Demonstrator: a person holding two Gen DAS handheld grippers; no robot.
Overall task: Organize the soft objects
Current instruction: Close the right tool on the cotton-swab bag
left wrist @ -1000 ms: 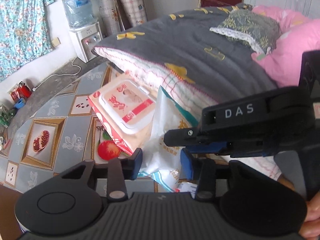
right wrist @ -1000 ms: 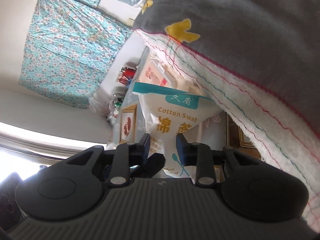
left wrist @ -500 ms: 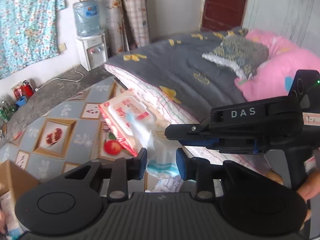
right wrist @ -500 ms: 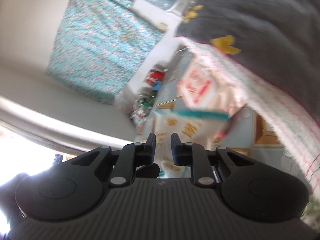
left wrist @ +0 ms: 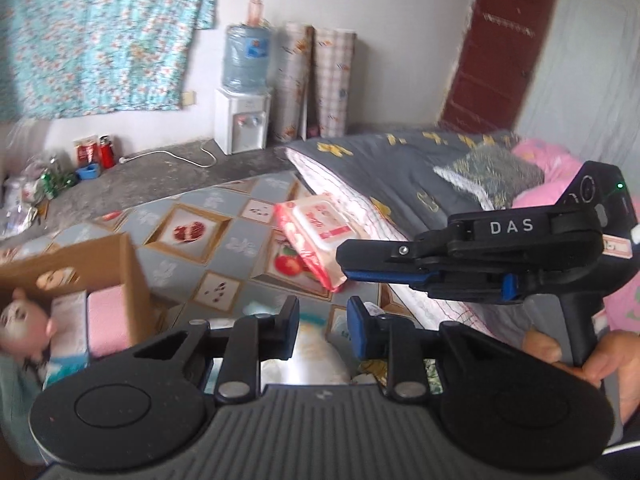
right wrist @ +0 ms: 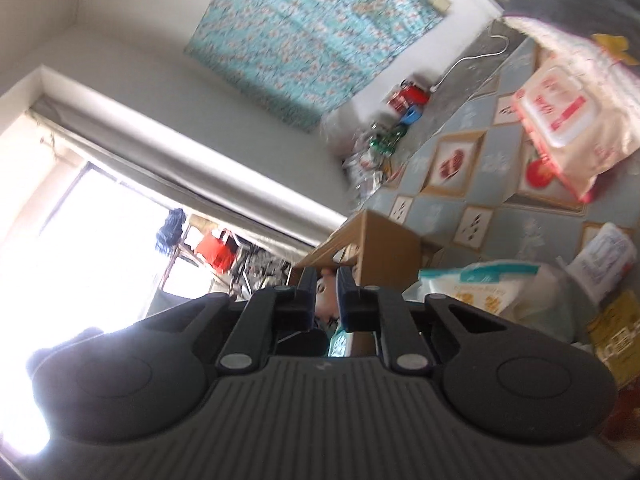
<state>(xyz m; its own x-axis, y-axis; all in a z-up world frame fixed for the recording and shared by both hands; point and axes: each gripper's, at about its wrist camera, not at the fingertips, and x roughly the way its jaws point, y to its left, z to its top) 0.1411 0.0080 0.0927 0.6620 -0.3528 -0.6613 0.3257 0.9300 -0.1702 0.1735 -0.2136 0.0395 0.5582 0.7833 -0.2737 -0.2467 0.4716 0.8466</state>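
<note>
My left gripper is shut on the white cotton swab bag, which hangs between and below its fingers; the bag also shows in the right wrist view. My right gripper has its jaws a narrow gap apart with nothing between them; in the left wrist view it reaches in from the right. A pink wet wipes pack lies on the patterned mat by the bed edge. An open cardboard box at the left holds a doll and soft packs.
A bed with a grey quilt and pink bedding fills the right. A water dispenser stands at the far wall. Bottles and clutter lie at the far left. Small packets lie on the mat.
Both grippers have pulled back and up from the bed edge and swung left. The cardboard box has come into view. The bag has moved with my left gripper.
</note>
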